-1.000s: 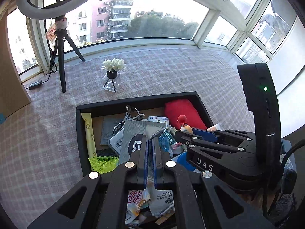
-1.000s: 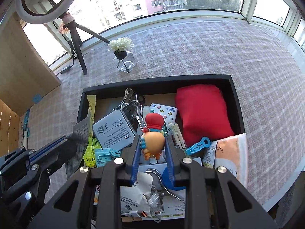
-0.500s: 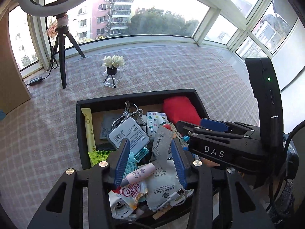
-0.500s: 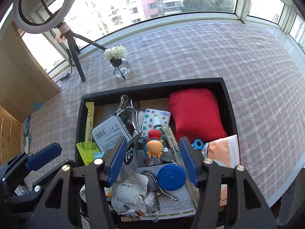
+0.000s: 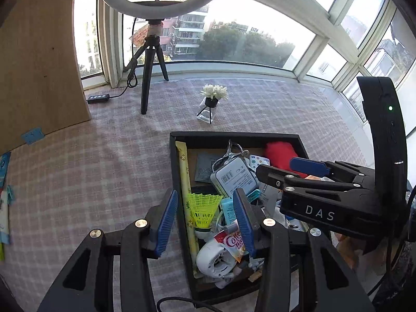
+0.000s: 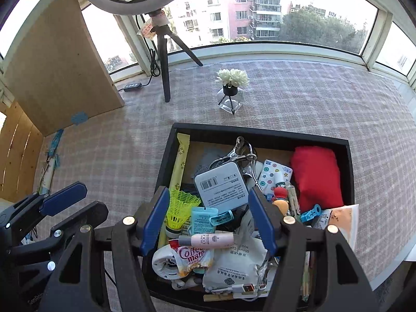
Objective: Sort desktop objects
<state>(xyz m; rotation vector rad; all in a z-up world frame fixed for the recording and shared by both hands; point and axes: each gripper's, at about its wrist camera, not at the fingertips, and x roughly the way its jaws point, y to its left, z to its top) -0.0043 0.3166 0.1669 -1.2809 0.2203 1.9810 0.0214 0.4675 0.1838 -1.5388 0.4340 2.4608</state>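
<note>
A black tray (image 6: pixel 166 161) full of small objects sits on the checked tablecloth; it also shows in the left wrist view (image 5: pixel 174 161). In it lie a red pouch (image 6: pixel 317 174), a grey tin box (image 6: pixel 221 184), a yellow shuttlecock (image 6: pixel 179 208), a small red-and-orange figure (image 6: pixel 280 197), a pink tube (image 6: pixel 208 239) and a coffee creamer packet (image 6: pixel 192 257). My right gripper (image 6: pixel 208 221) is open and empty above the tray's front. My left gripper (image 5: pixel 205 221) is open and empty above the tray's left wall, over the shuttlecock (image 5: pixel 202 208).
A small vase of white flowers (image 6: pixel 231 85) stands behind the tray. A ring light on a tripod (image 6: pixel 163 59) and a wooden panel (image 6: pixel 57 72) stand at the back left. Loose blue items (image 5: pixel 5 171) lie at the far left table edge.
Both grippers have opened and drawn back. The left let go of a grey pouch, the right let go of the small figure, which now lies in the tray. Both views shifted left.
</note>
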